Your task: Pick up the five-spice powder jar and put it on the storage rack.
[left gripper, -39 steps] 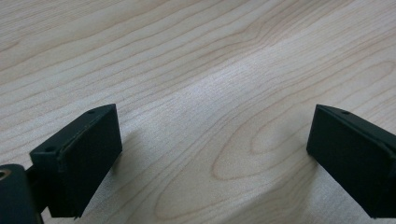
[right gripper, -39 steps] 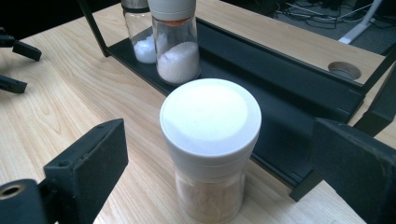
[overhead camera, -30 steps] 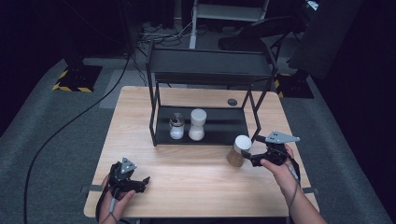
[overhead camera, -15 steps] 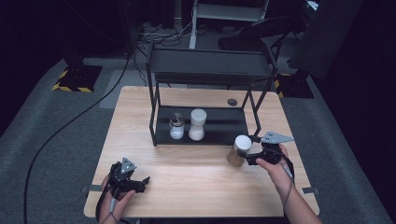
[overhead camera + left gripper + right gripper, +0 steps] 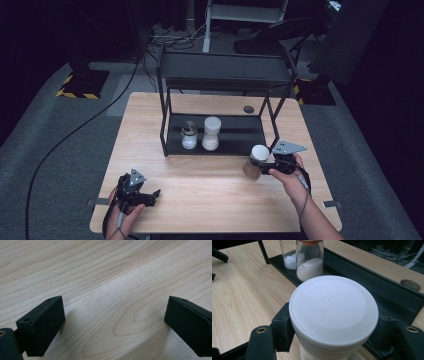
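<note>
From the high view, the right gripper (image 5: 264, 166) has just closed on a white-capped jar (image 5: 256, 161) standing on the tabletop (image 5: 210, 195) just in front of the black rack (image 5: 220, 80). In the left gripper view, the left gripper (image 5: 113, 322) rests spread over bare wood. In the right gripper view, both jaws press the jar below its cap.

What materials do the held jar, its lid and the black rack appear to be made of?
Jar: clear, likely glass or plastic; brown contents show through.
Lid: white matte plastic, faintly embossed.
Rack: thin black bars and trays, probably painted metal.
Right gripper has just closed on the jar below its lid.
</note>
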A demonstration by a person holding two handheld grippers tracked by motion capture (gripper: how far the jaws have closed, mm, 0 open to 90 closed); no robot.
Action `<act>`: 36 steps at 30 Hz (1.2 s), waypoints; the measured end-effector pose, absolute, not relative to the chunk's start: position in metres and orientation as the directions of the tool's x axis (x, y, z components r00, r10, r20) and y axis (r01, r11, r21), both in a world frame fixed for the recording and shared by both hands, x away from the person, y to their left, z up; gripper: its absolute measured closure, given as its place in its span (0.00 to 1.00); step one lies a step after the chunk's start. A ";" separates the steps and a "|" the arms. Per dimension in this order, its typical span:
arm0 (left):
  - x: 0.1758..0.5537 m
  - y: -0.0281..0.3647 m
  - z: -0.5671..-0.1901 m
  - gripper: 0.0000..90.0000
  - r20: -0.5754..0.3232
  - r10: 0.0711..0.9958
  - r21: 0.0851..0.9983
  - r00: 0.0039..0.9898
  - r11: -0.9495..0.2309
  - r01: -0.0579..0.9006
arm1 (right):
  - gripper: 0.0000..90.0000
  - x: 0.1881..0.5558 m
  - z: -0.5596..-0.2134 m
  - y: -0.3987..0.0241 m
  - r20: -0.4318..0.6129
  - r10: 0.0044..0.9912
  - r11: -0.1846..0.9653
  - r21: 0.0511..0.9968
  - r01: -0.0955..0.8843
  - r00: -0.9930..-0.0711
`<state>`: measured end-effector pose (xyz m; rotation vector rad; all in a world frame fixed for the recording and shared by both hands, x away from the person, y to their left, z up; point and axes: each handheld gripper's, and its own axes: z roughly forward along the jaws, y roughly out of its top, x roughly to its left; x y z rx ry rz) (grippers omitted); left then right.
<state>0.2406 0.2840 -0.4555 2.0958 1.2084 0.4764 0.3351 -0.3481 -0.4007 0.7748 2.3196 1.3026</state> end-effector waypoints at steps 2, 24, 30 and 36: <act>0.241 0.284 -0.455 0.03 -0.015 0.863 0.700 0.505 -0.352 0.622 | 0.37 0.335 -0.399 -0.347 -0.052 0.620 0.430 0.857 0.284 -0.783; 0.241 0.284 -0.456 0.03 -0.014 0.863 0.700 0.504 -0.352 0.622 | 0.37 0.347 -0.358 -0.345 -0.072 0.603 0.433 0.866 0.250 -0.795; 0.241 0.283 -0.456 0.03 -0.014 0.863 0.700 0.504 -0.352 0.621 | 0.37 0.356 -0.344 -0.343 -0.075 0.597 0.431 0.870 0.240 -0.799; 0.242 0.281 -0.455 0.01 -0.013 0.865 0.697 0.501 -0.352 0.625 | 0.37 0.367 -0.334 -0.340 -0.074 0.591 0.431 0.871 0.236 -0.803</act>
